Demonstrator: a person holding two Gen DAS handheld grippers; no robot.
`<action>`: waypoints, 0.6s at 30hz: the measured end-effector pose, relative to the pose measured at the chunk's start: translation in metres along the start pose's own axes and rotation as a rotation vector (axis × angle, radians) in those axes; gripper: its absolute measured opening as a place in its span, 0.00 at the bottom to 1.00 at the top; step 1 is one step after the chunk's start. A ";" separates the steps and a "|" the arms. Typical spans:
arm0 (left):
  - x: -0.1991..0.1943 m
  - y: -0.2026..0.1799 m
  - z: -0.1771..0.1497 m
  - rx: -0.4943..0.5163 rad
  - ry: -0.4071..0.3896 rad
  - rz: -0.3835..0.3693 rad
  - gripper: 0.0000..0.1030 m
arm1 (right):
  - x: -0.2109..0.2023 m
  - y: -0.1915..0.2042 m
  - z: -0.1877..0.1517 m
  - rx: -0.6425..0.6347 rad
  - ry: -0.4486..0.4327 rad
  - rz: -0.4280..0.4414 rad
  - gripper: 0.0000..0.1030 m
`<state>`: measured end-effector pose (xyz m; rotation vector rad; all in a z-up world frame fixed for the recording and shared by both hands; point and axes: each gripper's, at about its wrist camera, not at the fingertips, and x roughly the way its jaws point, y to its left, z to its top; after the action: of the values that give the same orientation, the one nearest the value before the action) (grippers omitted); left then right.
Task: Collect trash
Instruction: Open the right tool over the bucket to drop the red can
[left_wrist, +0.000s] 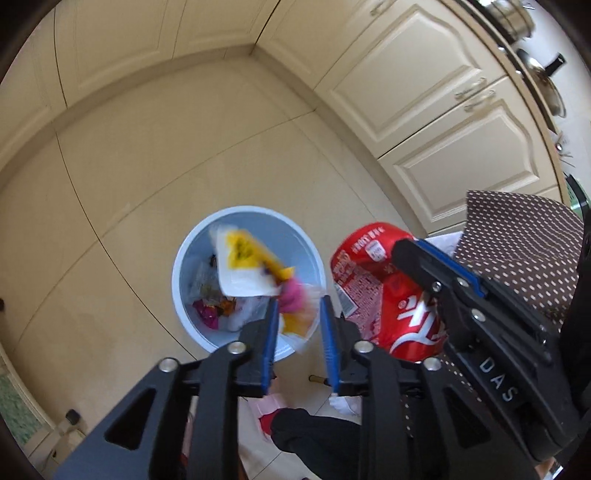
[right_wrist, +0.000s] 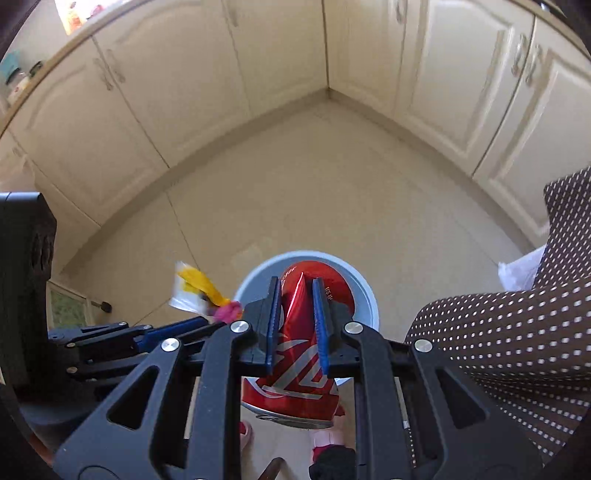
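A round pale blue trash bin (left_wrist: 184, 266) stands on the floor below both grippers and holds several wrappers. My left gripper (left_wrist: 297, 308) is open above the bin. A yellow, white and pink wrapper (left_wrist: 251, 266) is blurred in the air just beyond its fingertips, over the bin; it also shows in the right wrist view (right_wrist: 201, 293). My right gripper (right_wrist: 295, 286) is shut on a crushed red soda can (right_wrist: 299, 354), held over the bin's rim (right_wrist: 364, 291). The can (left_wrist: 373, 280) shows at the right of the left wrist view.
Cream kitchen cabinets (right_wrist: 207, 92) line the floor's corner beyond the bin. A table with a brown dotted cloth (right_wrist: 509, 332) is at the right. Pots (left_wrist: 546, 85) stand on the counter at upper right. The person's feet in pink slippers (right_wrist: 325, 439) are below.
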<state>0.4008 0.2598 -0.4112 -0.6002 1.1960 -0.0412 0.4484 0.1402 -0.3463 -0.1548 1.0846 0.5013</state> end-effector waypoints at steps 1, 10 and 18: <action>0.007 0.001 0.001 -0.002 0.012 0.004 0.30 | 0.006 -0.004 0.000 0.006 0.007 -0.005 0.17; 0.027 0.011 0.004 -0.020 0.023 0.070 0.50 | 0.033 -0.016 -0.007 0.049 0.029 -0.007 0.17; 0.021 0.022 0.003 -0.025 0.021 0.116 0.52 | 0.047 -0.017 -0.011 0.064 0.040 -0.005 0.17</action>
<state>0.4057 0.2728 -0.4384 -0.5526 1.2519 0.0664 0.4651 0.1365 -0.3948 -0.1118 1.1373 0.4605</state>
